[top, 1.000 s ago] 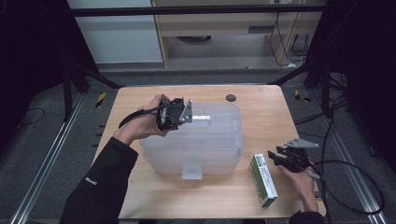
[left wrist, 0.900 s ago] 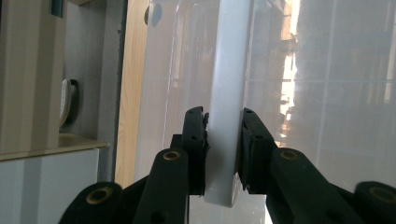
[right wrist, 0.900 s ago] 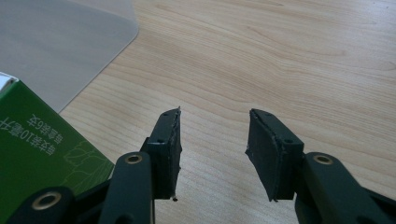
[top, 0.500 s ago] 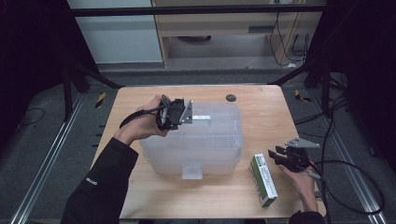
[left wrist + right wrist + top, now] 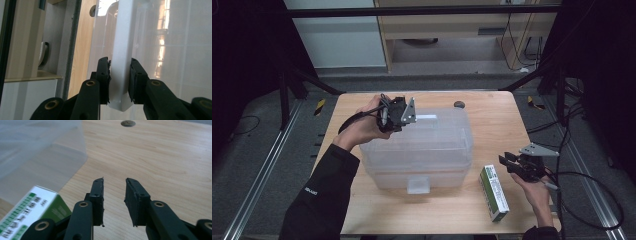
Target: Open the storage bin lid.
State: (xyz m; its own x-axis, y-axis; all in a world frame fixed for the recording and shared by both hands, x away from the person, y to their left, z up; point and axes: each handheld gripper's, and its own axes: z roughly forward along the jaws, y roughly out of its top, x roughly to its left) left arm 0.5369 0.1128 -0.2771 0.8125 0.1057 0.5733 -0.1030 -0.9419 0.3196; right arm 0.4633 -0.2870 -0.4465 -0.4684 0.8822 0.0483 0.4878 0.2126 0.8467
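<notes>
A clear plastic storage box (image 5: 432,145) with its lid on stands in the middle of the wooden table (image 5: 492,120). At the box's far top edge my left gripper (image 5: 418,118) is shut on the lid's white latch (image 5: 123,37), one pad on each side of it (image 5: 120,75). A green and white carton (image 5: 493,192) lies flat to the right of the box. Just right of the carton, my right gripper (image 5: 506,165) hovers low over the bare wood. Its jaws (image 5: 114,192) have just been closing and nothing is between them. The carton's end (image 5: 27,207) lies left of those jaws.
A small dark round object (image 5: 459,104) lies on the table behind the box, also far ahead in the right gripper view (image 5: 128,123). The clear box wall (image 5: 37,152) rises to the left of my right gripper. Cables trail off the table's right side.
</notes>
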